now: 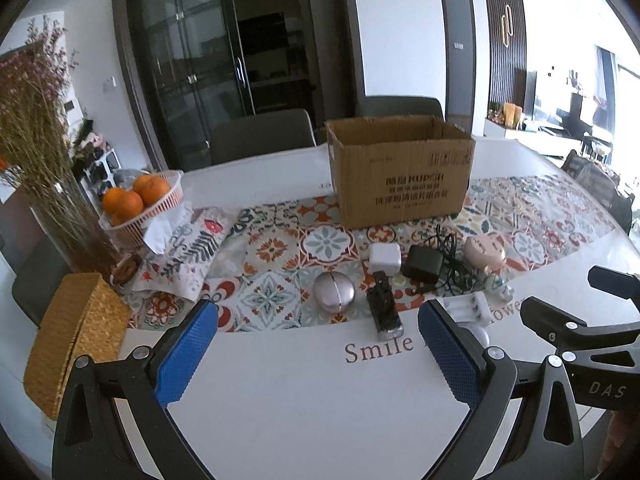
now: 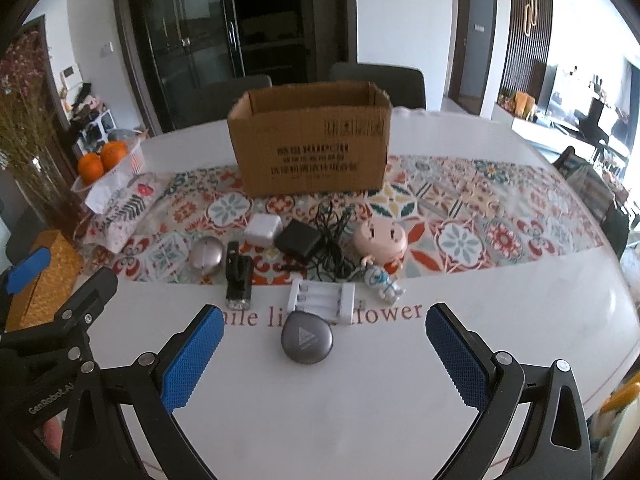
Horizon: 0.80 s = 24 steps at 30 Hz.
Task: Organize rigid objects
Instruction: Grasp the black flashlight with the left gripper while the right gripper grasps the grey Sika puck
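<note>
An open cardboard box [image 1: 400, 172] [image 2: 310, 148] stands on the patterned runner. In front of it lie a white cube charger [image 2: 262, 229], a black adapter with cord [image 2: 299, 240], a silver round case [image 2: 206, 256], a black flashlight [image 2: 237, 276], a pink round-headed toy [image 2: 380, 240], a small astronaut figure [image 2: 385, 282], a white battery charger [image 2: 322, 295] and a grey rounded case [image 2: 307, 338]. My left gripper [image 1: 318, 354] is open and empty, short of the flashlight [image 1: 384, 306]. My right gripper [image 2: 324, 354] is open, with the grey case just ahead between its fingers.
A basket of oranges [image 1: 140, 204], a vase of dried flowers [image 1: 48, 184], a woven box [image 1: 76, 336] and a floral tissue pouch [image 1: 188, 248] sit on the left of the white table [image 2: 360, 408]. Chairs [image 1: 260, 140] stand behind the table.
</note>
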Motion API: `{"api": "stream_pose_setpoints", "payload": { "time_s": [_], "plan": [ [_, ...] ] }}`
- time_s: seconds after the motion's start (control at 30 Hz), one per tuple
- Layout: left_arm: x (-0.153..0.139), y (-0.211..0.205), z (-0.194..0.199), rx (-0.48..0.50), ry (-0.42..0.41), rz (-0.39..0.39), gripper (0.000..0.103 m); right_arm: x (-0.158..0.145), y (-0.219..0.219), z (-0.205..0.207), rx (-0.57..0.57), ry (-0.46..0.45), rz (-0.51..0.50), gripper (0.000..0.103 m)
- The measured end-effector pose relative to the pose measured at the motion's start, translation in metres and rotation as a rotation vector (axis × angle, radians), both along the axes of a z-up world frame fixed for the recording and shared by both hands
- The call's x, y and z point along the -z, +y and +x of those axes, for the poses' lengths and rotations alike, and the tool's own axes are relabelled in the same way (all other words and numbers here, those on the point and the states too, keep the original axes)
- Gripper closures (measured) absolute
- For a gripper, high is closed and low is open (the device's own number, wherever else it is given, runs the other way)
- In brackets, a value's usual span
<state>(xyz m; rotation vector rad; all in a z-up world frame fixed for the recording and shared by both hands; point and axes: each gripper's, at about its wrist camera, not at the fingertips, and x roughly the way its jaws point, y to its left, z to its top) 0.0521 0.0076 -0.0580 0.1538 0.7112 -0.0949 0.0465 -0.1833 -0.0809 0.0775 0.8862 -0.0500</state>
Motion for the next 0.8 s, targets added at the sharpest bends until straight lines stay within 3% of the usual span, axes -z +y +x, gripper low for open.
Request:
{"api": "stream_pose_setpoints", "payload": {
  "time_s": [0.43, 0.8],
  "plan": [
    [0.051, 0.001, 0.035, 0.087, 0.091, -0.014, 0.004, 0.052, 0.007, 0.023, 0.046, 0.062, 0.02, 0.004],
    [0.084, -0.007, 0.064, 0.153, 0.148, -0.034, 0.009, 0.098, 0.006, 0.037, 0.094, 0.13, 0.075, 0.018]
  ]
}}
